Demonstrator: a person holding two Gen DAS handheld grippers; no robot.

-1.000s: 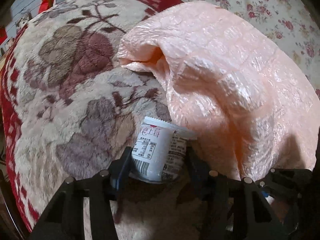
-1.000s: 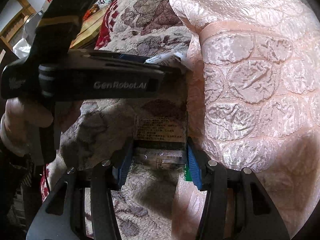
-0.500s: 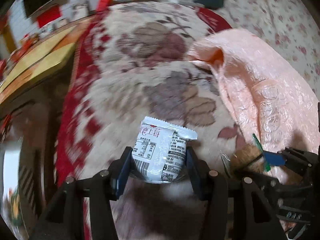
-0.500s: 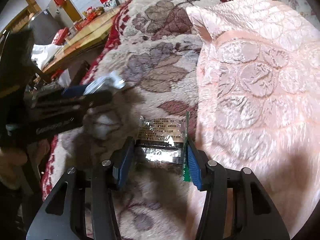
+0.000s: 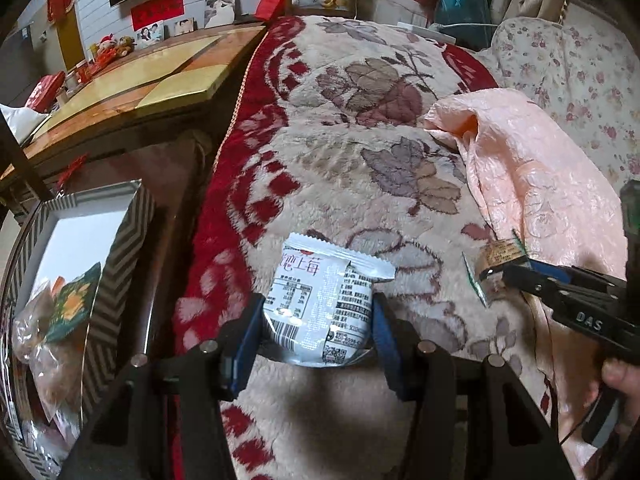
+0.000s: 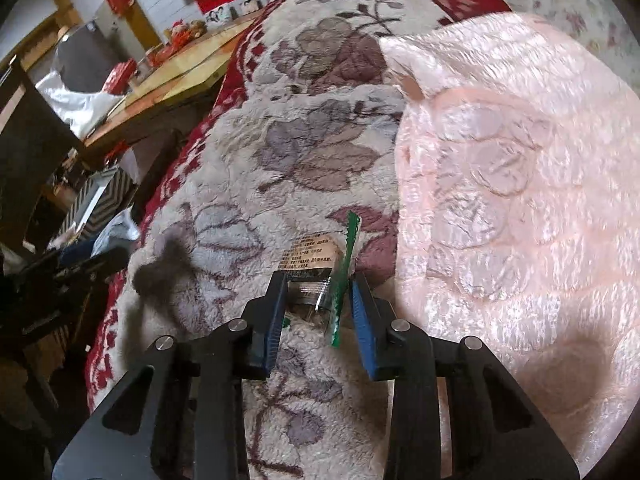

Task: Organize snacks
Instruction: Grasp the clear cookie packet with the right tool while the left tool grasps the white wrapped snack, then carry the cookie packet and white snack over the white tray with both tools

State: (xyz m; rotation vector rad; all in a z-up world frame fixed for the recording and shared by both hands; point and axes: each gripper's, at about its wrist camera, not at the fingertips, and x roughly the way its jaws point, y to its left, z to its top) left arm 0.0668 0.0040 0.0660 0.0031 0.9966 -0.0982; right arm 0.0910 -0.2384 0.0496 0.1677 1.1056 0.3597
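Note:
My left gripper is shut on a white snack packet with red lettering and a barcode, held above the floral blanket. My right gripper is shut on a brown and silver snack packet with a green edge; it also shows at the right of the left wrist view. A zigzag-patterned box at the lower left of the left wrist view holds several snack bags; it shows small in the right wrist view.
A peach satin quilt covers the bed's right side. A wooden table stands left of the bed, with small items at its far end. A dark chair stands at the left.
Both grippers have pulled back and up from the quilt edge with their packets. The left one has swung left, bringing the table and the patterned box into view.

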